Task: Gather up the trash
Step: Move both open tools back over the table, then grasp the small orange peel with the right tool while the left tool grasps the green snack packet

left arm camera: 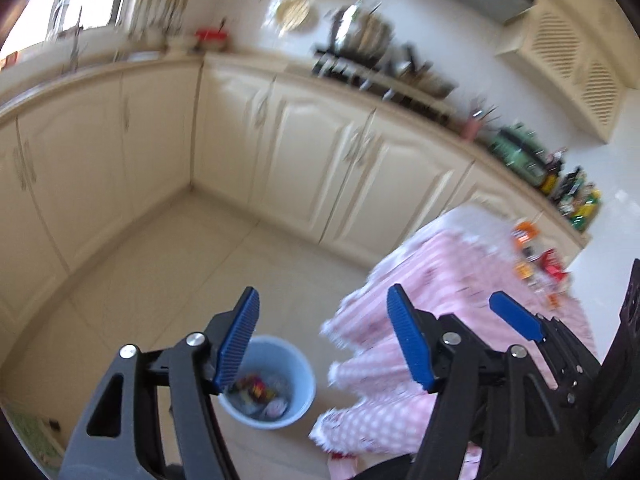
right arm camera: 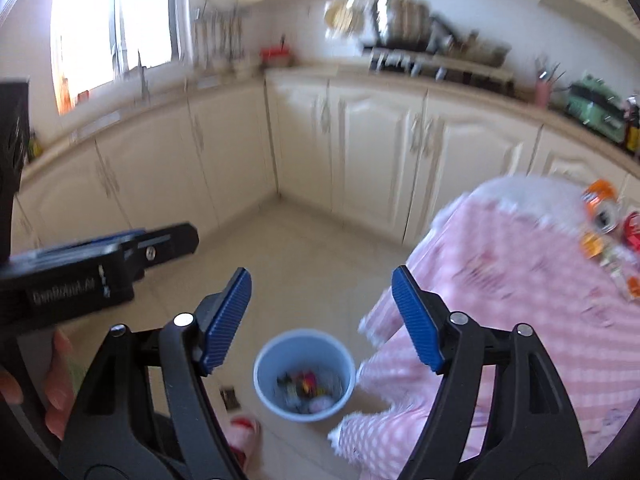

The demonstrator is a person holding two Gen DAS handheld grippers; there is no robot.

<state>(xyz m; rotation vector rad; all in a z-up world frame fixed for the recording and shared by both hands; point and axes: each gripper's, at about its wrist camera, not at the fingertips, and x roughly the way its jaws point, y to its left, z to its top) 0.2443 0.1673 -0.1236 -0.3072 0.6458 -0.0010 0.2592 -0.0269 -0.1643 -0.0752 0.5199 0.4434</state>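
Observation:
A light blue trash bin (left arm camera: 276, 384) stands on the floor beside the table, with several wrappers inside; it also shows in the right wrist view (right arm camera: 305, 374). My left gripper (left arm camera: 322, 342) is open and empty, held above the bin. My right gripper (right arm camera: 322, 320) is open and empty, also above the bin; one of its blue fingers (left arm camera: 516, 316) shows in the left wrist view. More trash (right arm camera: 608, 232), orange and red packets and cans, lies on the pink checked tablecloth (right arm camera: 520, 288) at the far right; it also shows in the left wrist view (left arm camera: 536, 260).
Cream kitchen cabinets (left arm camera: 280, 152) run along two walls, with a cluttered counter above. A small dark piece (right arm camera: 230, 396) and a red-and-white item (right arm camera: 244, 430) lie on the tiled floor near the bin. The left gripper's body (right arm camera: 80, 276) crosses the right wrist view's left side.

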